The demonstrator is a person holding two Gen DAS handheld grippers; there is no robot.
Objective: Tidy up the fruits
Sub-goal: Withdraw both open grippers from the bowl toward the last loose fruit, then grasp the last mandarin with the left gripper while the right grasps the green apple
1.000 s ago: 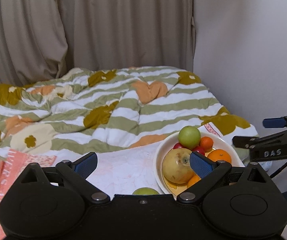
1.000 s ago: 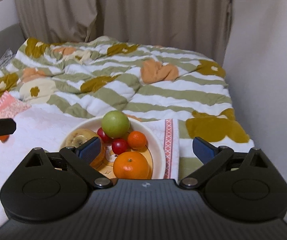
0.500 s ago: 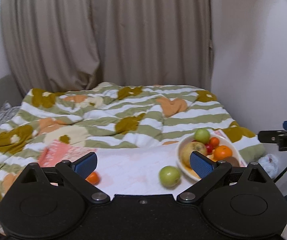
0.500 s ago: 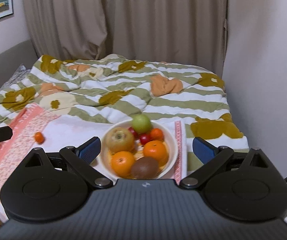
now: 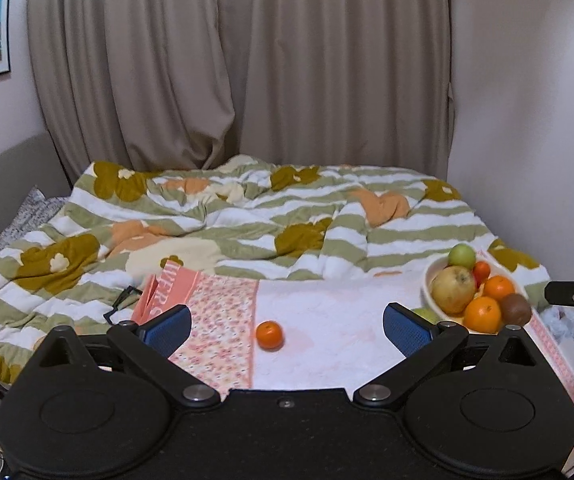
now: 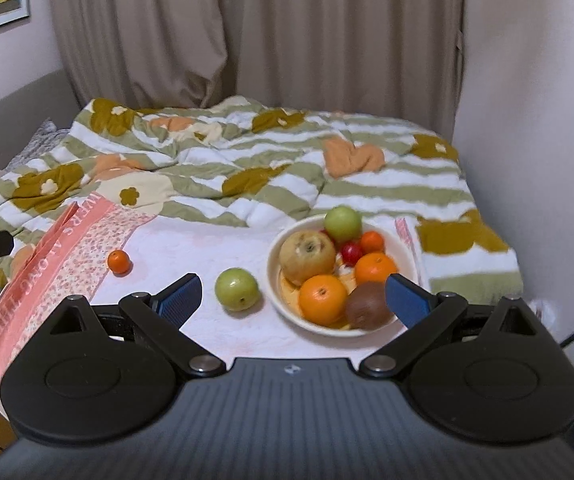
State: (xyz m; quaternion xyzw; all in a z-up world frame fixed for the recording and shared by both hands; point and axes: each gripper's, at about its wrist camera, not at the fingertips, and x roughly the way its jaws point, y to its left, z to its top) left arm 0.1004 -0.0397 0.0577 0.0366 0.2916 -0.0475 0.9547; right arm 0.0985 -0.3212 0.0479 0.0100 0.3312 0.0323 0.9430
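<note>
A cream bowl [image 6: 405,250] on the white cloth holds a pear, a green apple, oranges, a kiwi and small red fruits; it also shows in the left wrist view [image 5: 429,280]. A loose green apple [image 6: 236,289] lies left of the bowl. A small tangerine [image 5: 269,335] lies on the cloth, also in the right wrist view [image 6: 119,261]. My left gripper [image 5: 285,326] is open and empty, back from the tangerine. My right gripper [image 6: 293,299] is open and empty, back from the apple and bowl.
A striped floral duvet [image 5: 247,216] covers the bed behind. A pink patterned towel [image 6: 47,268] lies at the left of the white cloth [image 5: 327,320]. A wall [image 6: 535,120] stands close on the right; curtains hang behind.
Both grippers have pulled back and up from the bowl, so more of the bed shows. The loose apple and the tangerine have come into view.
</note>
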